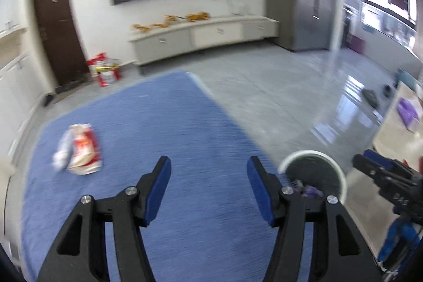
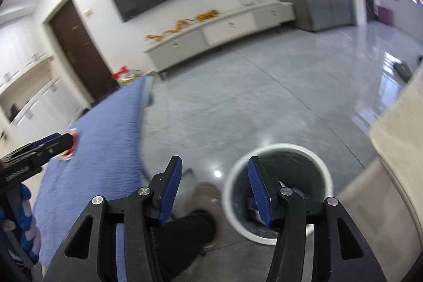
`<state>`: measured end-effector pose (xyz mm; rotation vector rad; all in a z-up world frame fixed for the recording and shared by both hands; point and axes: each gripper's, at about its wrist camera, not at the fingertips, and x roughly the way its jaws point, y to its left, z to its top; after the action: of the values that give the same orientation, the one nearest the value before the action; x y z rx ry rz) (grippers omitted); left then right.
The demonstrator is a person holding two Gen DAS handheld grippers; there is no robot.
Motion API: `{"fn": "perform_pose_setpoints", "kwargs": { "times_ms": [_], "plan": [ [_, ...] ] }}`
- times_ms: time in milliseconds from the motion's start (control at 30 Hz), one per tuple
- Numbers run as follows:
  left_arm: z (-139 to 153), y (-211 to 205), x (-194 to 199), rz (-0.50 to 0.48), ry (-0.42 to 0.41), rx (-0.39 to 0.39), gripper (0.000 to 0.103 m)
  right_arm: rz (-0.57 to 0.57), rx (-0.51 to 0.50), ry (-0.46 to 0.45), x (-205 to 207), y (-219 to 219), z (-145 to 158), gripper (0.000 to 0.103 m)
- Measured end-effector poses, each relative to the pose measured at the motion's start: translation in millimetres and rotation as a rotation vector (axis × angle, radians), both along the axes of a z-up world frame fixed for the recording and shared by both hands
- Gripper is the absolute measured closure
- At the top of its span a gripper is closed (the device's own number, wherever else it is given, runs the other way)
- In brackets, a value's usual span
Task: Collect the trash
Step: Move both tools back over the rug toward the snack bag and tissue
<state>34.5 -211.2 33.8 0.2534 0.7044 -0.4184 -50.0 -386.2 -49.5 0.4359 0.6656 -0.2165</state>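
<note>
Blue cloth covers the table (image 1: 164,128), the biggest thing in view, and one piece of trash is left on it: a red-and-white snack wrapper (image 1: 79,149) lying flat near its left edge, a whitish crumpled bit touching it. Grey tile floor (image 2: 264,97) next, with the white-rimmed bin (image 2: 277,149) standing just beside the table's right edge; purple scraps already sit inside, so the job looks partly done. Left gripper (image 1: 208,165) hangs over bare cloth, jaws parted, nothing between them. Right gripper (image 2: 215,168) is over the bin and floor, jaws also apart and empty. A dark shoe (image 2: 195,226) rests near the bin. Nothing blocks the wrapper; left gripper is nearer.
</note>
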Motion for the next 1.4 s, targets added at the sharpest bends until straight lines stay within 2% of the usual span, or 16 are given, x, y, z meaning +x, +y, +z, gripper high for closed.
{"fn": "perform_pose_setpoints", "kwargs": {
  "times_ms": [233,433,733,1100,1400],
  "plan": [
    [13.5,83.4,-5.5,0.209,-0.069,0.003,0.045,0.169,-0.025,-0.052,29.0,59.9,23.7,0.050],
    [20.9,127.8,-16.3,0.312,-0.122,0.010,0.045,0.270,-0.033,-0.053,47.4,98.2,26.7,0.047],
    [24.0,151.7,-20.8,0.378,-0.136,0.010,0.045,0.373,-0.049,-0.045,58.8,137.7,26.4,0.045],
    [18.1,155.4,-34.9,0.406,-0.160,0.060,0.045,0.401,-0.045,-0.033,61.3,149.8,25.1,0.044],
    [-8.2,210.0,-29.9,0.537,-0.087,0.065,0.045,0.434,-0.054,-0.003,72.1,165.5,23.2,0.042]
  ]
}}
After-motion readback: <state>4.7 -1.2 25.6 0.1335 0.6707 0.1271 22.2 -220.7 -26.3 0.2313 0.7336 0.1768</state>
